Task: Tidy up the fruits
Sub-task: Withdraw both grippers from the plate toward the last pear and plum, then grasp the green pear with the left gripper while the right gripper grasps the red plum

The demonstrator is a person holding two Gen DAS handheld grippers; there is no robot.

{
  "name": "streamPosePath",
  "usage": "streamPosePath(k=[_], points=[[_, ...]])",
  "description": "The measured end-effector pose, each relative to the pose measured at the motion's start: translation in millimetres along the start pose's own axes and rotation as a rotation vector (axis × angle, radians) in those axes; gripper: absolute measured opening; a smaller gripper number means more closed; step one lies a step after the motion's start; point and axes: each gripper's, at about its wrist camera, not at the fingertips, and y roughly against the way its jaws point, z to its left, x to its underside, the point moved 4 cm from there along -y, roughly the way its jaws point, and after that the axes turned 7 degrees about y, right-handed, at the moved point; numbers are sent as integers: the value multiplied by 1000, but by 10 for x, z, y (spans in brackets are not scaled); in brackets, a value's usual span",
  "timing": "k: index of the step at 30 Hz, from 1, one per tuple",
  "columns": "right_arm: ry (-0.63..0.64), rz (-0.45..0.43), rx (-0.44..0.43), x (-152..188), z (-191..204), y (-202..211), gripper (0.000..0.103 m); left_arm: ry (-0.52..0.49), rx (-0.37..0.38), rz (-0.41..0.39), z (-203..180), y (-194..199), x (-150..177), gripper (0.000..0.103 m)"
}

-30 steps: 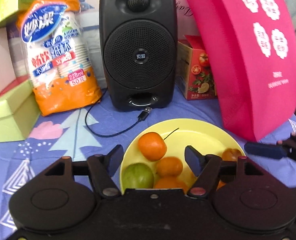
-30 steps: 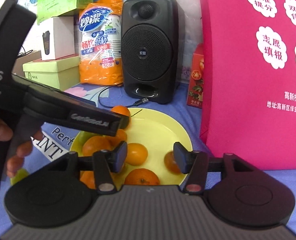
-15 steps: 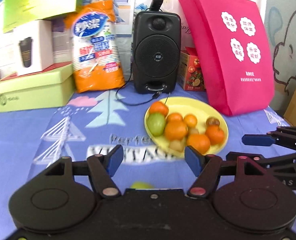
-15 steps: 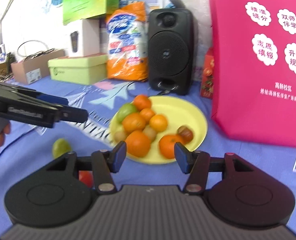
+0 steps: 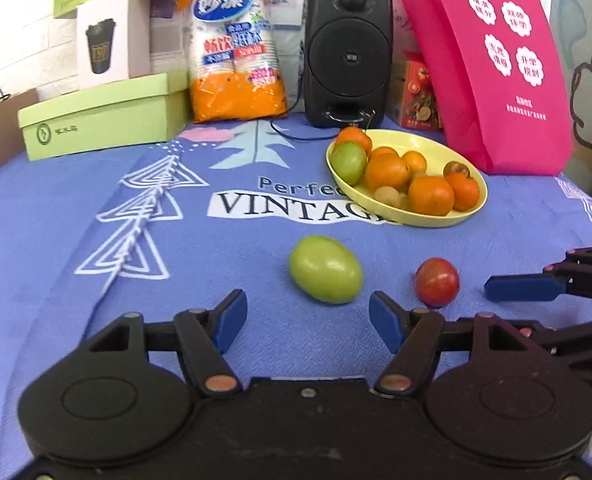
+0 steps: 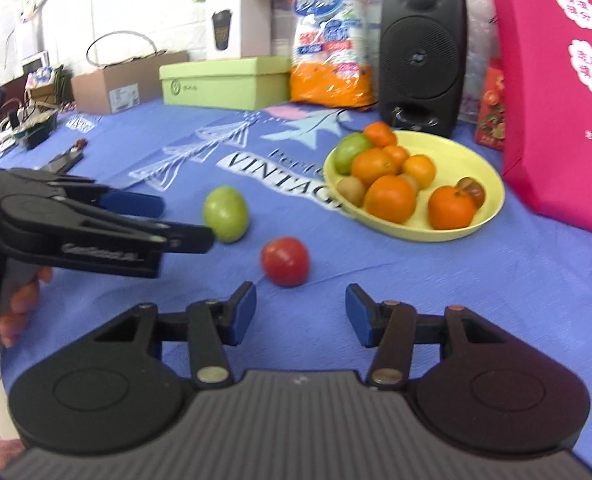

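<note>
We are holding our left gripper with its jaws apart and empty, and the green fruit is lying on the blue cloth just in front of them. Our right gripper is closing its jaws with nothing between them; the red tomato is sitting just ahead. Further back, the yellow plate is carrying oranges and other fruits, near the black speaker.

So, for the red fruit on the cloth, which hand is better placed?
Probably the right. The red fruit lies just ahead of the right gripper, whose empty jaws are closing. The left gripper faces the green fruit instead.
</note>
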Motion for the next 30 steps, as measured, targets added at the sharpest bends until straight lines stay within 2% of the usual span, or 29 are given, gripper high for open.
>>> streamPosePath(k=[5, 8, 12, 18, 26, 30], points=[[25, 15, 1, -22, 6, -87, 41, 7, 29, 15, 23, -179, -64, 67], [25, 19, 4, -31, -23, -114, 41, 6, 40, 18, 19, -263, -102, 62], [26, 21, 5, -49, -43, -150, 41, 2, 71, 19, -2, -322, -123, 45], [36, 22, 1, -94, -32, -209, 41, -1, 64, 16, 4, -278, -103, 44], [44, 22, -9, -161, -11, -314, 41, 48, 67, 11, 156, -149, -26, 44], [51, 16, -20, -196, 19, -370, 31, 41, 58, 5, 149, -153, -19, 45]])
